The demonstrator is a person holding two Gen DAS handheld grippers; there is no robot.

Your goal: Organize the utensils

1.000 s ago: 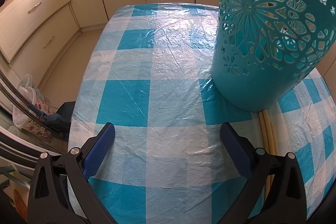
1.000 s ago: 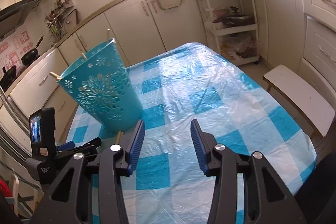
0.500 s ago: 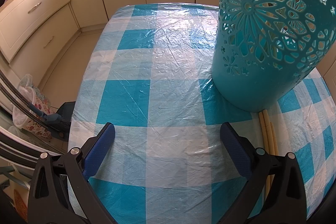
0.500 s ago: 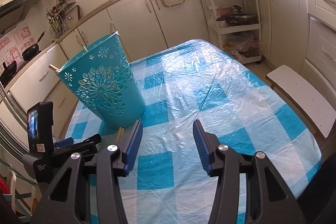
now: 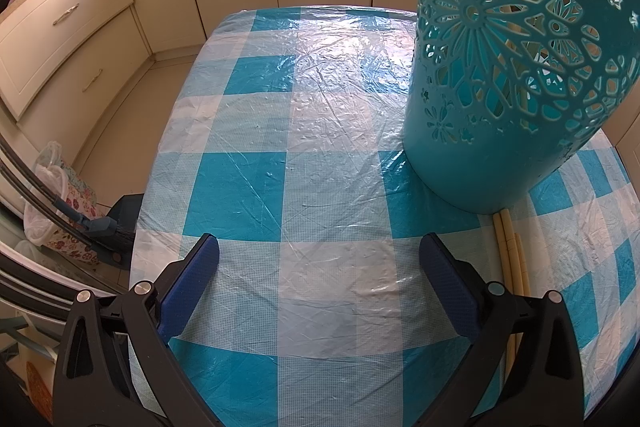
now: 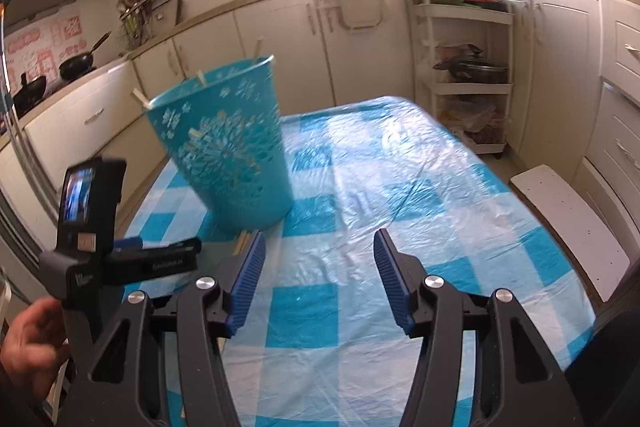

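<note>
A teal cut-out basket (image 5: 516, 67) (image 6: 228, 155) stands on the blue-checked table (image 5: 304, 115) with pale chopsticks inside; their tips (image 6: 140, 97) poke over its rim. More pale chopsticks (image 5: 510, 251) (image 6: 242, 241) lie on the cloth at its base. My left gripper (image 5: 318, 267) hangs open over bare cloth, left of those chopsticks, nothing between its fingers. My right gripper (image 6: 318, 267) is to the right of the basket; its jaws are opening and hold nothing. The left gripper's body and camera (image 6: 88, 227) show in the right wrist view, held by a hand (image 6: 28, 343).
Cream kitchen cabinets (image 6: 360, 59) ring the table. A white shelf cart (image 6: 468, 83) with pots stands at the far right, and a white bench (image 6: 568, 223) runs along the table's right side. Bags and a broom (image 5: 68, 211) sit on the floor at left.
My right gripper's jaws have spread wider and the view has rolled and shifted, so the basket now looks more upright. The left gripper has not moved.
</note>
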